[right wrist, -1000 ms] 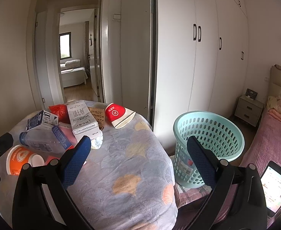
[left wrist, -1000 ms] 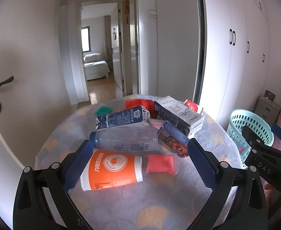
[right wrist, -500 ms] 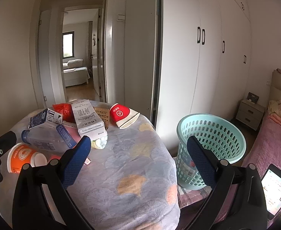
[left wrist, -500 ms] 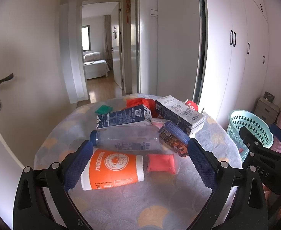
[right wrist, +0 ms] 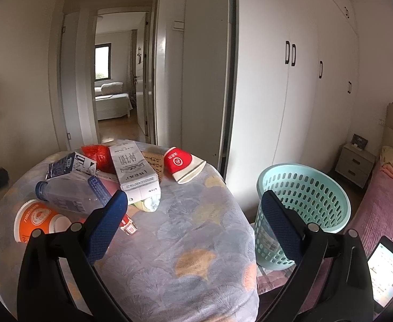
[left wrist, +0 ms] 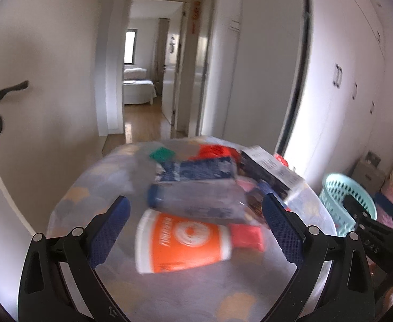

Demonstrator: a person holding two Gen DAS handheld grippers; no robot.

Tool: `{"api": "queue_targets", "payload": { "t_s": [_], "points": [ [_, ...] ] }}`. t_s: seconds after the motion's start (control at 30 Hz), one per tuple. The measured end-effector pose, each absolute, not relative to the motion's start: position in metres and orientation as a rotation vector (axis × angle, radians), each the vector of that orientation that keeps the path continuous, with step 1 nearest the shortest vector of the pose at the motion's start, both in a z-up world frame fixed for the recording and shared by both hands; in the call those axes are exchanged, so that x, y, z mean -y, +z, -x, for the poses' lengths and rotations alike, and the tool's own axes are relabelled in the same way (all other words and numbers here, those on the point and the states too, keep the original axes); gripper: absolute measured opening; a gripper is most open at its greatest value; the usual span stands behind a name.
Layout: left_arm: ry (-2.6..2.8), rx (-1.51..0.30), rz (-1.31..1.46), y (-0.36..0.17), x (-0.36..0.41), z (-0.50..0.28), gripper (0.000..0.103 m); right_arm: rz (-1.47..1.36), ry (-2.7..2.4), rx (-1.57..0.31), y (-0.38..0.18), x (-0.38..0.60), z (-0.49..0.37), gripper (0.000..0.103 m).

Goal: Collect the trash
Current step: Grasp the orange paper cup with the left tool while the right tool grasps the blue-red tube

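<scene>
- The left gripper [left wrist: 196, 221] has moved in closer to the orange cup [left wrist: 183, 242], and its view is now blurry.
- Both the left gripper and the right gripper [right wrist: 193, 221] are wide open and empty.
- All the trash still lies on the tabletop [right wrist: 169, 255]; the green basket [right wrist: 301, 209] stands beside it on the floor.

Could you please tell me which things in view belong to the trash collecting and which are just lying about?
Belongs to the job:
orange paper cup
clear plastic bottle
white carton
blue carton
red paper cup
red plastic bag
teal laundry-style basket

Just lying about:
phone
nightstand
bed
</scene>
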State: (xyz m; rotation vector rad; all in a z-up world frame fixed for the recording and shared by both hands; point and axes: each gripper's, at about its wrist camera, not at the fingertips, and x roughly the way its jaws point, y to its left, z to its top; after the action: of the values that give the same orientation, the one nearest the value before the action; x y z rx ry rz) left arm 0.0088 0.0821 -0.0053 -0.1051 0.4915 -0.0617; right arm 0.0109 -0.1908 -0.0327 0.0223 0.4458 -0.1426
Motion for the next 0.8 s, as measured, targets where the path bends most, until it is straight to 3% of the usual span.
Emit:
{"api": "queue_targets", "payload": {
  "t_s": [0.23, 0.4, 0.8],
  "points": [
    [-0.068, -0.459, 0.153, 0.001, -0.131, -0.010, 0.095, -0.026, -0.075, -0.460, -0.033, 0.179, -0.025, 0.087],
    [-0.168, -0.565, 0.184, -0.025, -0.141, -0.025, 0.095, -0.035, 0.018, -0.495, -0.040, 0.170, -0.042, 0.070],
    [-0.337, -0.768, 0.301, -0.090, -0.151, -0.059, 0.078, -0.014, 0.131, -0.610, -0.071, 0.145, -0.072, 0.070]
  ]
}}
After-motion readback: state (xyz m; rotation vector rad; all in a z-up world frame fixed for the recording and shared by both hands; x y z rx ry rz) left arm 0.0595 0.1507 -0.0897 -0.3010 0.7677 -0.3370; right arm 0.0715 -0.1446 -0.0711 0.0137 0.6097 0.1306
